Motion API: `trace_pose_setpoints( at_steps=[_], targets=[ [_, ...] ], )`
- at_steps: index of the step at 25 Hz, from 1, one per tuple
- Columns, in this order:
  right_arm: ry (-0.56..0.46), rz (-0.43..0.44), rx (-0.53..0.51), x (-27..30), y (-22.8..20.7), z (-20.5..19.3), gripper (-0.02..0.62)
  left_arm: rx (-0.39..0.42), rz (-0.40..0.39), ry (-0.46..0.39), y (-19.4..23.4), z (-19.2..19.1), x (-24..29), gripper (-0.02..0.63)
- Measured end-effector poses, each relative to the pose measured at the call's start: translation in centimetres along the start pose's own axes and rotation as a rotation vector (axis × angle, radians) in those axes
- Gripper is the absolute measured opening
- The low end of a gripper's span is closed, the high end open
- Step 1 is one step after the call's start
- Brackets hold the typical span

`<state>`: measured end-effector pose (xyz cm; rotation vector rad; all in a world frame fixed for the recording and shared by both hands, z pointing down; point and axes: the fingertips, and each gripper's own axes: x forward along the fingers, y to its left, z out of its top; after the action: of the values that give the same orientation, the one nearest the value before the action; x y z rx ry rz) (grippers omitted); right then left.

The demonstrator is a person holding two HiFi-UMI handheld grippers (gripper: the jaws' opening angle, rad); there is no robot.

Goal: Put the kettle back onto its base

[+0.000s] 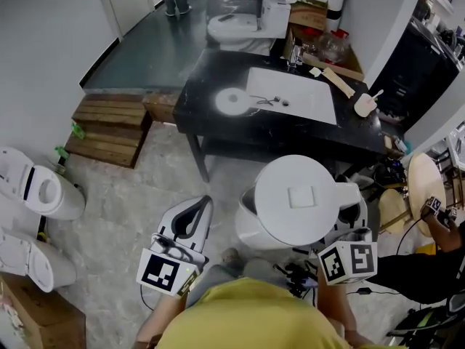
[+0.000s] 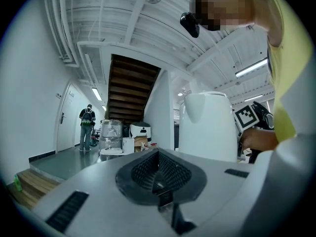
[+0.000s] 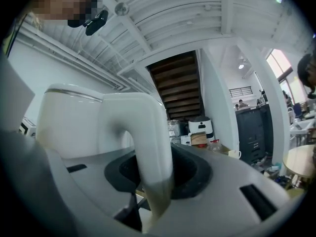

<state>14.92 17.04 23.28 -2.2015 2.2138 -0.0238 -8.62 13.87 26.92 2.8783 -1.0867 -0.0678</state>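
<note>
White kettle (image 1: 301, 198) gripped by its handle (image 3: 148, 142), base (image 1: 234, 102) far ahead.
Clamped on the handle, the right claw (image 1: 350, 220) holds it upright for carrying; the left claw (image 1: 203, 203), jaws together and empty, hovers beside.

No legible text, label, brand, number or sign appears on anything.

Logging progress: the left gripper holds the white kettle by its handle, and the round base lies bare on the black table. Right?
Not the left: the right gripper grips the white kettle's handle, as the right gripper view shows. The rest stands.
</note>
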Motion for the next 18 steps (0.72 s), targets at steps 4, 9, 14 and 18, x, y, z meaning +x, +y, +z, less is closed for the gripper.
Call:
trace_pose_setpoints(
  at_steps=[4, 9, 14, 18],
  targets=[
    [0.017, -0.012, -0.004, 1.2, 0.1, -0.2, 0.129, -0.011, -0.014, 0.018, 1.3, -0.6, 0.8, 0.008],
    [0.020, -0.020, -0.005, 2.8, -0.3, 0.0, 0.129, -0.028, -0.029, 0.019, 2.2, -0.6, 2.4, 0.008],
    [0.022, -0.016, -0.003, 5.2, -1.0, -0.4, 0.129, -0.016, -0.023, 0.037, 3.6, -1.3, 4.1, 0.008],
    [0.021, -0.007, 0.001, 7.7, -2.0, -0.4, 0.129, -0.004, -0.012, 0.043, 4.9, -1.5, 6.1, 0.008]
  ],
)
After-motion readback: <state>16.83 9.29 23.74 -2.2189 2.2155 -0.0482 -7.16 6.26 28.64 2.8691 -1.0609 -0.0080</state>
